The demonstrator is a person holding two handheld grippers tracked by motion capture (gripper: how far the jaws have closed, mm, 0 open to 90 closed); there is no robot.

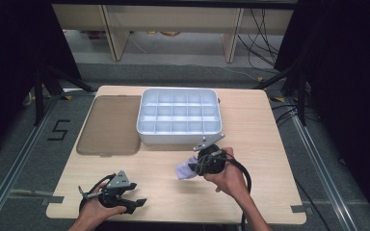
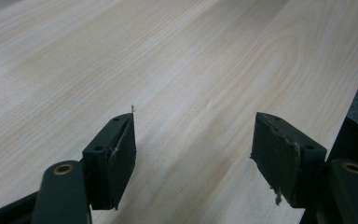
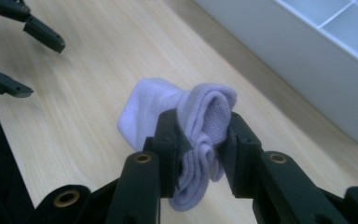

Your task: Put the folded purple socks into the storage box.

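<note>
A rolled pale lilac sock (image 3: 191, 116) is pinched between the jaws of my right gripper (image 3: 200, 135), which holds it above the wooden table. In the high view the sock (image 1: 185, 169) hangs at the left of my right gripper (image 1: 195, 166), just in front of the white compartment tray (image 1: 179, 137). My left gripper (image 1: 134, 196) rests near the table's front left edge with its jaws spread wide. The left gripper view looks along those jaws (image 2: 193, 140) at bare wood, nothing between them.
The white tray, divided into several compartments, stands at the table's middle back. A brown translucent lid (image 1: 108, 126) lies flat to its left. The table's front edge runs close to both hands. Shelving and cables stand behind the table.
</note>
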